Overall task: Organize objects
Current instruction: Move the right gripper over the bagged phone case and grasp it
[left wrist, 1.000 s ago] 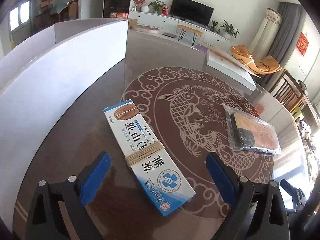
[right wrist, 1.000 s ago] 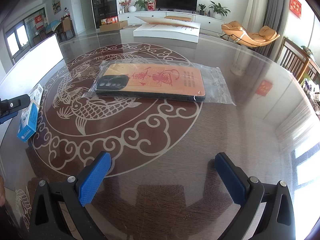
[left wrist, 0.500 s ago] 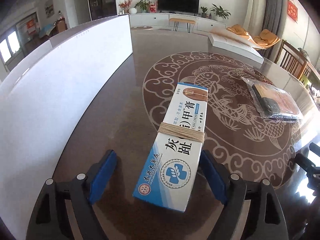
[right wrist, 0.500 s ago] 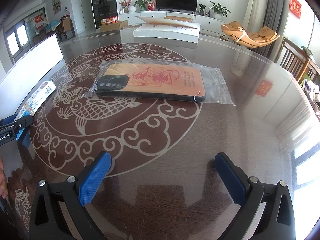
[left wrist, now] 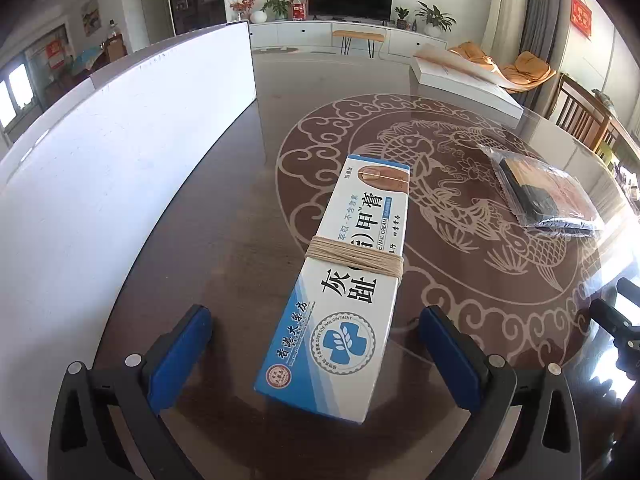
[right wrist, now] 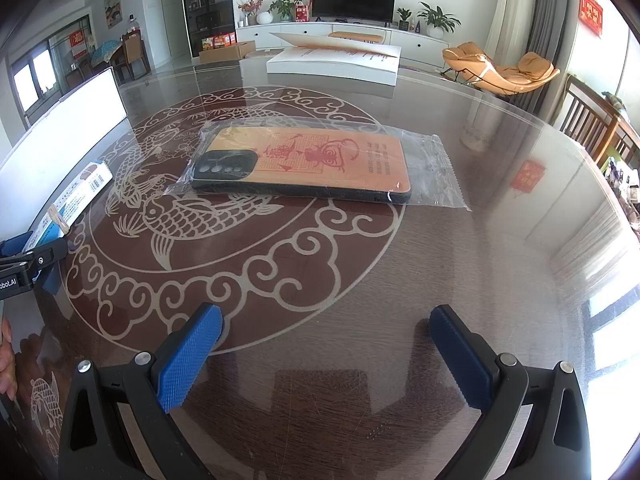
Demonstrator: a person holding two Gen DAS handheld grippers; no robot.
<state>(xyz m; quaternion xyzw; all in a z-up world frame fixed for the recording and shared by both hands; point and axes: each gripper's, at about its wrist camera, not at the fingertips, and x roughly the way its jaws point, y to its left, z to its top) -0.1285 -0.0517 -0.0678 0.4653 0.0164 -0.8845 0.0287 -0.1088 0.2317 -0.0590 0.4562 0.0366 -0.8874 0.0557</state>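
Note:
A long blue-and-white ointment box (left wrist: 352,272) with twine wound round its middle lies on the glass table. Its near end sits between the open jaws of my left gripper (left wrist: 316,332), with gaps on both sides. The box also shows at the left edge of the right wrist view (right wrist: 76,196). A phone case in a clear plastic bag (right wrist: 308,162) lies in the table's middle, well ahead of my open, empty right gripper (right wrist: 326,328). The bagged case also shows at the right of the left wrist view (left wrist: 548,196).
A tall white board (left wrist: 120,152) stands along the table's left side. A flat white box (right wrist: 334,64) with a raised lid lies at the far edge. The round table (right wrist: 460,264) has a fish pattern. Chairs stand at the right. The left gripper (right wrist: 24,264) shows at the right view's left edge.
My left gripper has swung round and closed in on the ointment box, so the box now lies lengthwise between its jaws. My right gripper has not moved.

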